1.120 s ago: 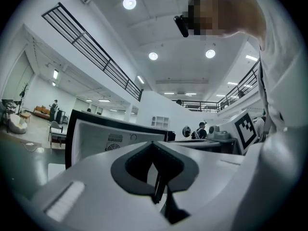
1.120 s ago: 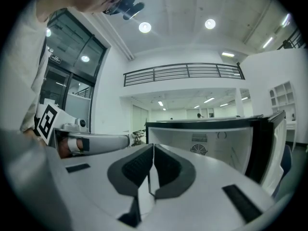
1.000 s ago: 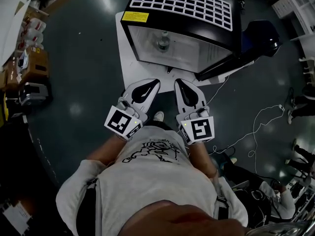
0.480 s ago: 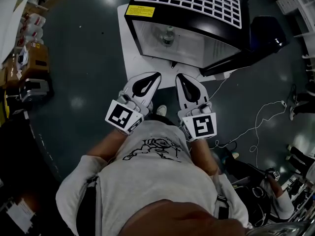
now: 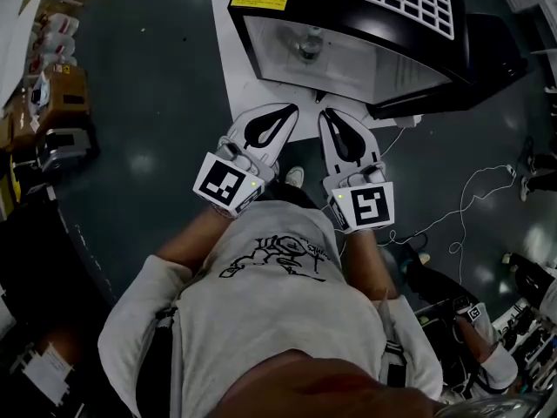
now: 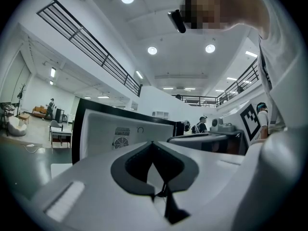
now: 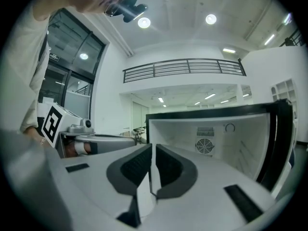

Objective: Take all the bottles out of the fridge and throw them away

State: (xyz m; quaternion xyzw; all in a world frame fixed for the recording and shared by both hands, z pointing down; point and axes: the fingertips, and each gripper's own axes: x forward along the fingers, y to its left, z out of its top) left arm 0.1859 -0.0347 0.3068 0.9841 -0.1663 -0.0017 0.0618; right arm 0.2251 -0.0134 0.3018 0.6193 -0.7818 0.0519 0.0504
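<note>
A small black fridge (image 5: 348,24) stands on the floor in front of me, its door (image 5: 474,64) swung open to the right. In the head view a clear bottle (image 5: 309,43) stands upright inside its white interior. My left gripper (image 5: 290,109) and right gripper (image 5: 330,114) are side by side just short of the fridge's open front, both shut and empty. The left gripper view shows my left gripper (image 6: 153,143) facing the fridge (image 6: 120,129), and the right gripper view shows my right gripper (image 7: 153,146) before the interior (image 7: 216,138) with its fan. The bottle is hidden in both gripper views.
The fridge rests on a white mat (image 5: 233,85). Cardboard boxes and gear (image 5: 57,103) line the left wall. A white cable (image 5: 466,203) trails over the dark floor at right. A person (image 5: 487,355) sits at lower right.
Both grippers have moved forward and a little down, closer to the fridge's open front. Their jaws stayed shut.
</note>
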